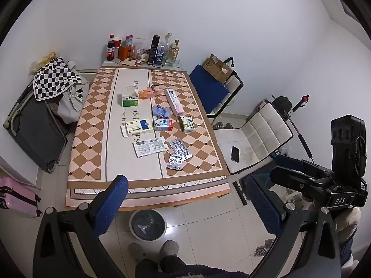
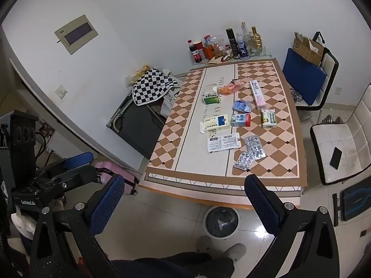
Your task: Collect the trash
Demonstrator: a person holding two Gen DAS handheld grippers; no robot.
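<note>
Trash lies on the checked table (image 1: 88, 139): several medicine boxes such as a green one (image 1: 130, 99) and a flat white one (image 1: 150, 147), silver blister packs (image 1: 179, 153), a blue wrapper (image 1: 161, 111), an orange wrapper (image 1: 149, 92). A lined bin (image 1: 147, 224) stands on the floor before the table; it also shows in the right wrist view (image 2: 221, 221). My left gripper (image 1: 185, 208) is open and empty, held high in front of the table. My right gripper (image 2: 185, 208) is open and empty, beside it.
Bottles and a red cup (image 1: 141, 51) stand at the table's far end. A white chair (image 1: 250, 139) with a phone (image 1: 235, 154) is to the right, a blue chair (image 1: 208, 92) with a cardboard box behind it. A folded cot with checked cloth (image 1: 53, 81) is on the left.
</note>
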